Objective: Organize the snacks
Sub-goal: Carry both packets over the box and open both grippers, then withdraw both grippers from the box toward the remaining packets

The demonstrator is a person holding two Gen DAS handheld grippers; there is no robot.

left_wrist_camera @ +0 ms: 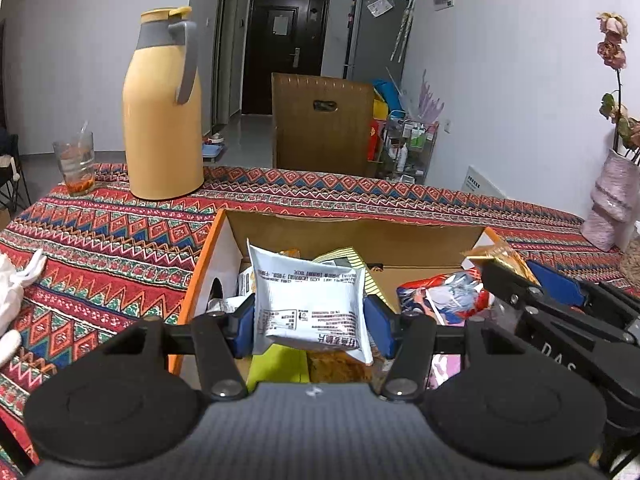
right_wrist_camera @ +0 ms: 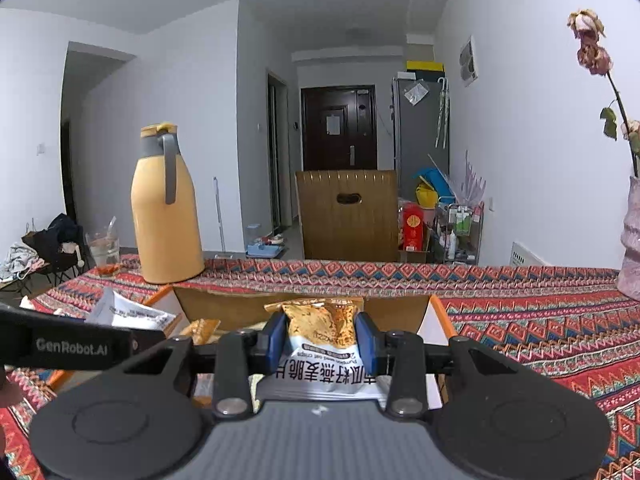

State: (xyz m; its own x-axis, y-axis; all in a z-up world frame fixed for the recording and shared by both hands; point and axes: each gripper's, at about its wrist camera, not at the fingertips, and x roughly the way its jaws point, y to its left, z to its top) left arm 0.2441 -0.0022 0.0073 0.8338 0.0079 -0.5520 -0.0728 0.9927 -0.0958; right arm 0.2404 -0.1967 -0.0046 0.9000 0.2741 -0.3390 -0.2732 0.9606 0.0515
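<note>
Gripping a white packet and an orange packet, both hand-held grippers clenched, above the box for sorting.

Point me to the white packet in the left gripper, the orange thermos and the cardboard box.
white packet [left_wrist_camera: 310, 304], left wrist view, printed back face.
orange thermos [left_wrist_camera: 162, 120], left wrist view, body.
cardboard box [left_wrist_camera: 352, 236], left wrist view, far inner wall.

Left black two-finger gripper with blue pads is level, pointing forward, its jaws pressed against both sides of a white printed snack packet. Right black two-finger gripper with blue pads sits alongside to the right, also level, jaws squeezing an orange-and-white crisp packet upright.
</note>
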